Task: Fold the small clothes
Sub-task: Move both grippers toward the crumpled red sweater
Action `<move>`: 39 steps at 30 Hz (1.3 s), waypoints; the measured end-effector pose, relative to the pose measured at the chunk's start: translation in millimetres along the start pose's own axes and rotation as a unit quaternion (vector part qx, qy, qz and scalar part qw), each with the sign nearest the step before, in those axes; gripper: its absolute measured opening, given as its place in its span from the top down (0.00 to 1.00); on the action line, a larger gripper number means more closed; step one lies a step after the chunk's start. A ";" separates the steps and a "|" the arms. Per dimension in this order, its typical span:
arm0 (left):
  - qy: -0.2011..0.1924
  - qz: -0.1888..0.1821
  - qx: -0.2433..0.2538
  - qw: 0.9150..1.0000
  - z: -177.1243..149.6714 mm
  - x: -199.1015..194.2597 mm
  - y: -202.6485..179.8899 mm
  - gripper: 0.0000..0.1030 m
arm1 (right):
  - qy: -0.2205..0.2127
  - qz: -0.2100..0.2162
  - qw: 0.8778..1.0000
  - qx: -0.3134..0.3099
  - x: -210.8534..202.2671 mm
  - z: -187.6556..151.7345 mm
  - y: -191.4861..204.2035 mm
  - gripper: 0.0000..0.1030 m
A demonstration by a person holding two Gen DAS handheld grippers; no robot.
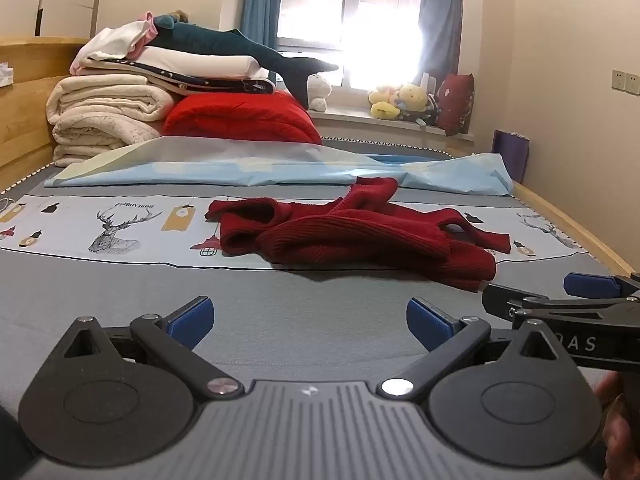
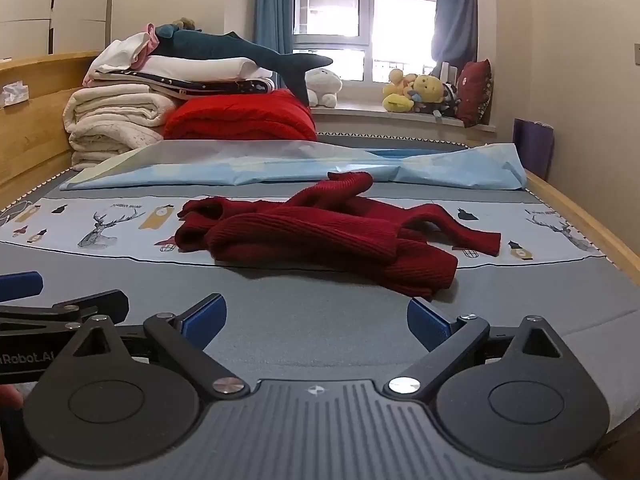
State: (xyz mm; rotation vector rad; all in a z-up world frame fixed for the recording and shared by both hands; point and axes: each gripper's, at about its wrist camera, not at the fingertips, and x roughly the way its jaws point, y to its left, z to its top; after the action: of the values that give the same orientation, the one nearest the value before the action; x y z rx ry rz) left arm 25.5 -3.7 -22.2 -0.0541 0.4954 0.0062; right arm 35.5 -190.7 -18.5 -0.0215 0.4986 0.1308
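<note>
The bed (image 1: pixel 280 320) stretches ahead of both claws, grey sheet bare beneath them. A dark red knit sweater (image 1: pixel 360 232) lies crumpled ahead of the left claw (image 1: pixel 310 320), slightly right of its centre; it sits straight ahead of the right claw (image 2: pixel 316 320). Both claws gape wide, holding nothing. To start well, I'd spread the garment flat first: each claw pinching one hem corner, pulling outward evenly.

Dark red ribbed sweater (image 1: pixel 352 236) — grey bedsheet (image 1: pixel 120 296) with a deer-print band — pale blue sheet (image 1: pixel 260 170)
</note>
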 end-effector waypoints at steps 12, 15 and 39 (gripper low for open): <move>-0.004 -0.001 0.002 1.000 -2.7 0.0 0.1 0.01 | -0.004 -0.002 1.000 -0.011 1.1 -0.2 4.8 0.11; -0.004 -0.001 0.002 1.000 -2.8 0.0 -0.1 0.01 | -0.007 -0.003 1.000 -0.010 -3.8 0.4 11.3 0.12; -0.013 -0.004 -0.002 1.000 -8.5 -1.1 0.6 0.03 | -0.005 0.017 1.000 0.014 1.6 0.4 2.0 0.12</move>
State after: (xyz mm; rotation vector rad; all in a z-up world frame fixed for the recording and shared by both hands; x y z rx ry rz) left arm 20.5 -3.5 -29.2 -0.0599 0.4688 0.0011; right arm 36.8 -188.4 -18.9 0.0143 0.4918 0.1583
